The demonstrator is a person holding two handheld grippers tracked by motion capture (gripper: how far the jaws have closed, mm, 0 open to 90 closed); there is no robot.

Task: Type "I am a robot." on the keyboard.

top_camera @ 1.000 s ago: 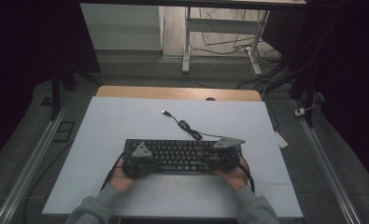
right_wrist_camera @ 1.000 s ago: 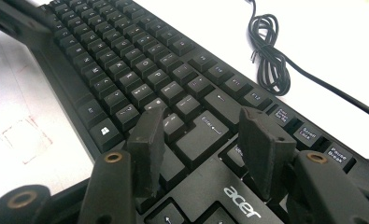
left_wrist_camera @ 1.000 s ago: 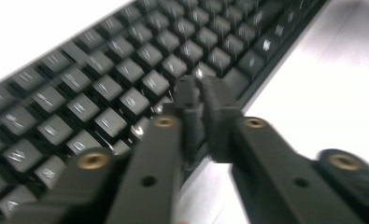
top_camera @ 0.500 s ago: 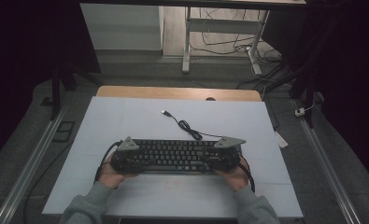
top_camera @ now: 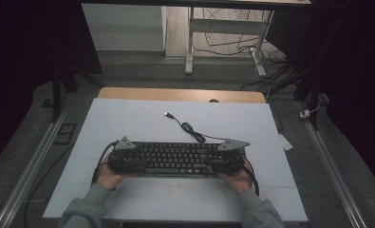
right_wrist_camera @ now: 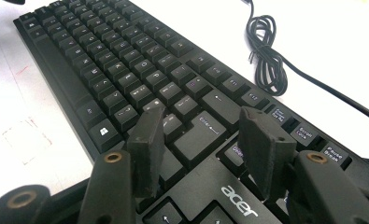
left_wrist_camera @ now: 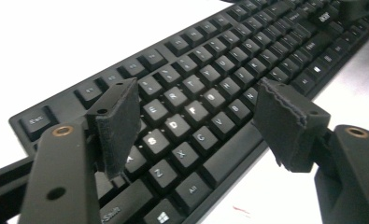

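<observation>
Left gripper view: left claw (left_wrist_camera: 196, 121) just opened wide over keyboard (left_wrist_camera: 210, 88), empty; right claw (right_wrist_camera: 201, 149) wide, gripping nothing; either could press keys.

both forearms come in from the bottom of the high view in grey sleeves, hands set level and well apart. the left tongs (left_wrist_camera: 196, 126) point forward with jaws spread wide; they have just been opening, and nothing is pinched between the pads. the right tongs (right_wrist_camera: 201, 149) also stand parted, pads seemingly free, though the angle leaves contact below them hard to judge.
</observation>
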